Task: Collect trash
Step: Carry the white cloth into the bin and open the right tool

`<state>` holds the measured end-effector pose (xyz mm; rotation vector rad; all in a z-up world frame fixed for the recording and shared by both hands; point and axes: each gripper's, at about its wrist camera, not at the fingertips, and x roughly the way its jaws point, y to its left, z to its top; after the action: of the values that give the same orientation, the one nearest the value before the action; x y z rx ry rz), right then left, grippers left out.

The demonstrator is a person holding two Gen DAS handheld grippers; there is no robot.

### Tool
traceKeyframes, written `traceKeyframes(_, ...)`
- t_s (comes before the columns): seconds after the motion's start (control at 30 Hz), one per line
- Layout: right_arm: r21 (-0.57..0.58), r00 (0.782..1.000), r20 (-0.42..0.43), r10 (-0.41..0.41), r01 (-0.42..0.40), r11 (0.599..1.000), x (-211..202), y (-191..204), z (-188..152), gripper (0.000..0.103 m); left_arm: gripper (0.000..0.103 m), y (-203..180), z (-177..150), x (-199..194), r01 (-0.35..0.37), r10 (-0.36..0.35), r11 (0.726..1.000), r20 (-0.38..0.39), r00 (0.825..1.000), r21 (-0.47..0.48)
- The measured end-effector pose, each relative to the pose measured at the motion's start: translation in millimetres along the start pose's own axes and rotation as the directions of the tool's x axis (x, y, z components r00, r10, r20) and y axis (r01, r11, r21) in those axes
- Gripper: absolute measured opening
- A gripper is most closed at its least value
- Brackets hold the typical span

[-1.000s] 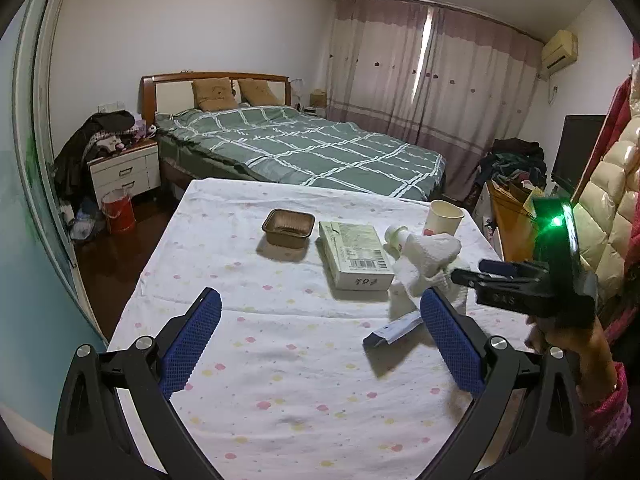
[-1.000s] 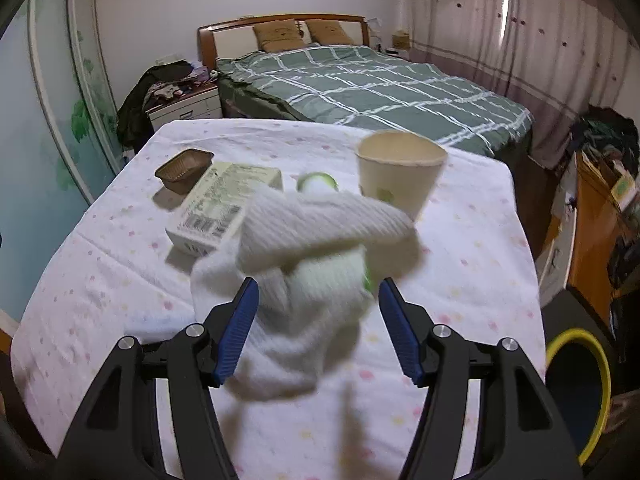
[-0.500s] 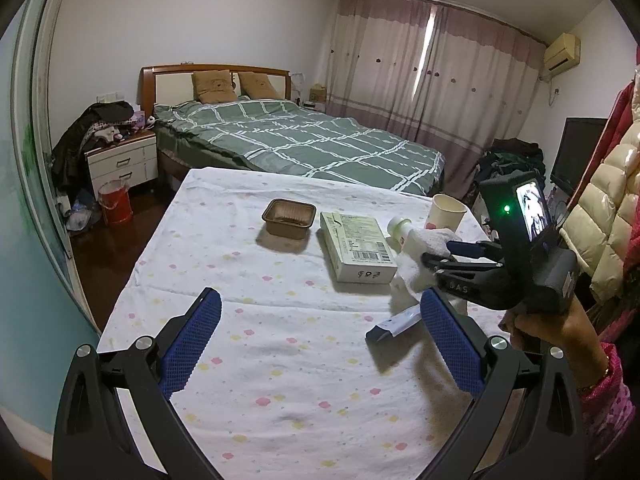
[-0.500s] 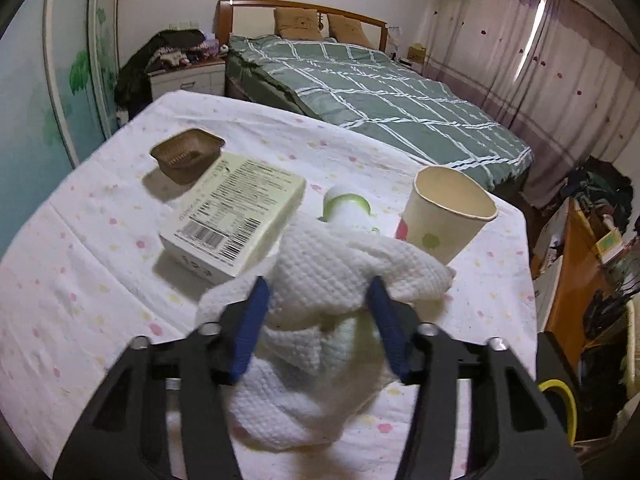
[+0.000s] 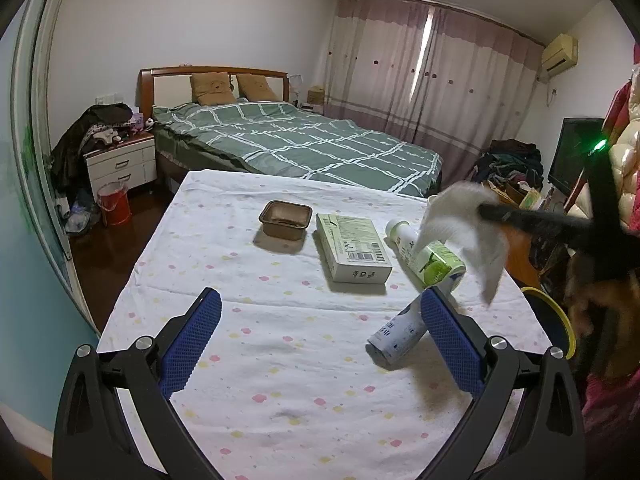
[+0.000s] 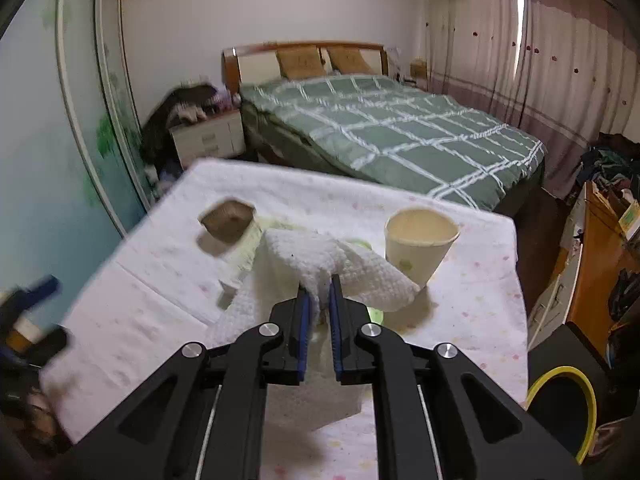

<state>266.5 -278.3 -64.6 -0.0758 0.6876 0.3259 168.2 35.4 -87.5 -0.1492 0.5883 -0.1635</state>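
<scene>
While right claw [image 6: 318, 300] pinches white rag [image 6: 340, 264], jaws nearly shut on fold, rag hangs clear above tabletop [image 5: 248, 280]. Yellow-rimmed bin [image 6: 560, 408] sits low to right, beside tabletop edge, nearer right hand. Rag: soft, waffle-knit, limp. Left claw [image 5: 320, 340] wide open, empty. Bottle [image 5: 424, 254], box [image 5: 352, 248], tray [image 5: 285, 219], cup [image 6: 420, 246] remain on tabletop.

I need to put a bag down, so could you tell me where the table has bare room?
The table's near left half, before the brown tray, is bare. The right side is crowded: box, bottle, tube, paper cup.
</scene>
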Motion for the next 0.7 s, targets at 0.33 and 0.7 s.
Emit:
traceKeyframes(0.33,0.039,0.993,0.109,-0.043,0.039,0.998,-78,-33,7,0.009,0.098,-12,-1,-2,0.019,-0.019,0.999,-0.001,1.000,0.026)
traceKeyframes(0.7,0.259,0.963,0.002,-0.271,0.261,0.930,-107,-149,-63,0.009,0.098,-30,-3,9,0.048,-0.046,0.998,-0.038,0.998,0.046)
